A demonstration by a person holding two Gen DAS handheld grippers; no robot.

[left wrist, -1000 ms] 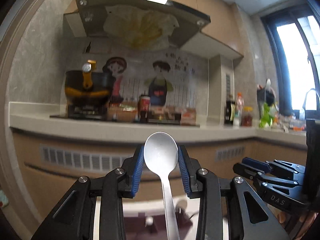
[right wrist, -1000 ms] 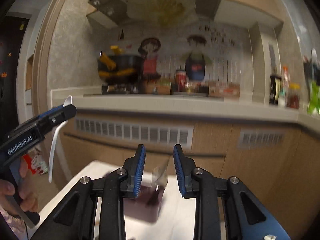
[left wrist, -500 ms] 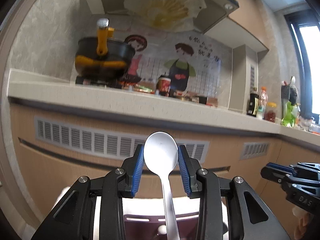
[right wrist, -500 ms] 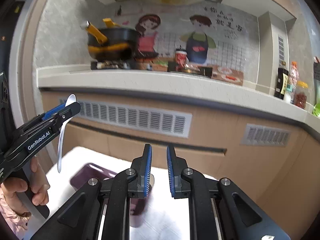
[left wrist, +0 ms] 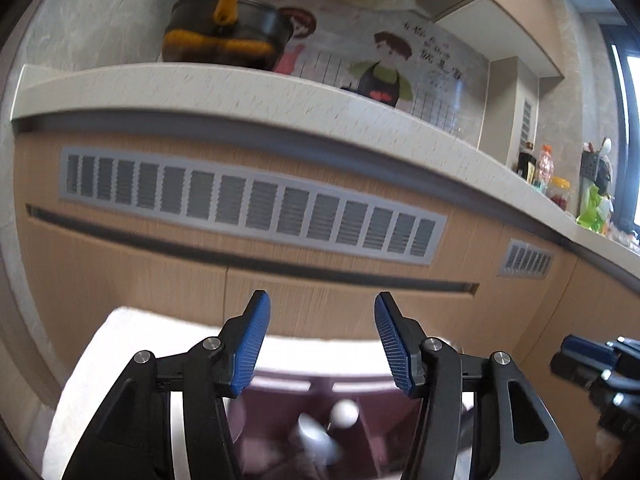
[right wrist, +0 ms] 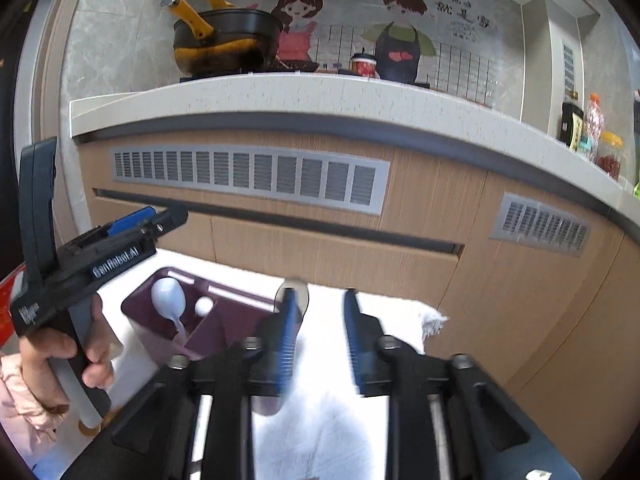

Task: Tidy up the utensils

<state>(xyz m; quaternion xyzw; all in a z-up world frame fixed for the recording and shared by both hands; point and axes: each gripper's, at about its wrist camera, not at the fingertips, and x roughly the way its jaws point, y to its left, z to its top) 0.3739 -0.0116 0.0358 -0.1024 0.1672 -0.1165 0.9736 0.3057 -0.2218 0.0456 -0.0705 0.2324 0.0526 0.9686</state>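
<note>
The left gripper (left wrist: pixel 322 340) has its 2 blue ribbed pads spread wide apart, and nothing is between them. It hangs just above a dark purple plastic utensil holder (right wrist: pixel 224 326) that stands on a white cloth (right wrist: pixel 332 436).

A shiny silver metal spoon (right wrist: pixel 169 300) stands in the left part of the holder. Its round bowl points up and its handle goes down inside. A small white round-topped thing (right wrist: pixel 204 306) sits just beside the spoon in the holder. It is too blurry to tell what it is.

The right gripper (right wrist: pixel 320 324) is also spread open and grips nothing. A second rounded silver utensil end (right wrist: pixel 300 292) pokes up behind its left pad, near the holder's right side.

Behind the cloth is a light wooden cabinet front with a long grey vent grille (left wrist: pixel 248 208). On the pale speckled stone counter (right wrist: pixel 280 96) above sits a black pot with yellow handles (right wrist: pixel 224 40).
</note>
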